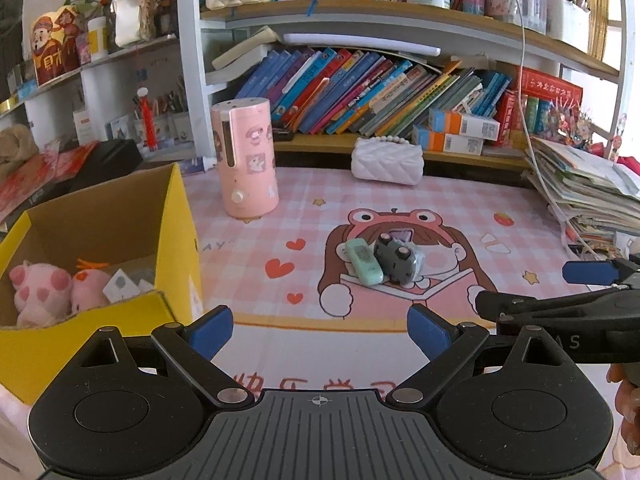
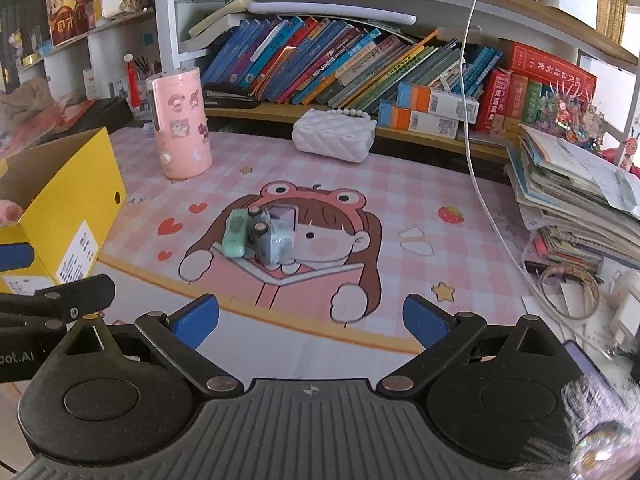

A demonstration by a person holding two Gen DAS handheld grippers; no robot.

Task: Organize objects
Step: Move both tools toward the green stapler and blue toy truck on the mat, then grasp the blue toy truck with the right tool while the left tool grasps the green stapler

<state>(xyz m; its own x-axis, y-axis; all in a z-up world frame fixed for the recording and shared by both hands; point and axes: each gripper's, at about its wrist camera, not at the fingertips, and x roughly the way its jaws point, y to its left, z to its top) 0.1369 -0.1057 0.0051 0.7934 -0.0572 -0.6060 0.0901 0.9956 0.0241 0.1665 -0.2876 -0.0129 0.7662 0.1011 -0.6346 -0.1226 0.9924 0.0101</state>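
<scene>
A small pile lies in the middle of the pink desk mat: a mint green remote-like piece (image 1: 363,261) (image 2: 235,232), a grey wheeled toy (image 1: 396,261) (image 2: 267,240) and a lilac item (image 1: 401,235) (image 2: 285,216) behind them. A yellow cardboard box (image 1: 176,216) (image 2: 68,208) stands at the left and holds pink plush toys (image 1: 38,290). My left gripper (image 1: 320,330) is open and empty, short of the pile. My right gripper (image 2: 311,320) is open and empty, also short of the pile; its fingers (image 1: 588,273) show at the right of the left wrist view.
A pink cylinder appliance (image 1: 246,156) (image 2: 182,124) and a white quilted purse (image 1: 387,160) (image 2: 334,136) stand at the back of the mat. A paper stack (image 1: 588,196) (image 2: 576,200) and a white cable (image 2: 480,184) sit at the right. Bookshelves rise behind.
</scene>
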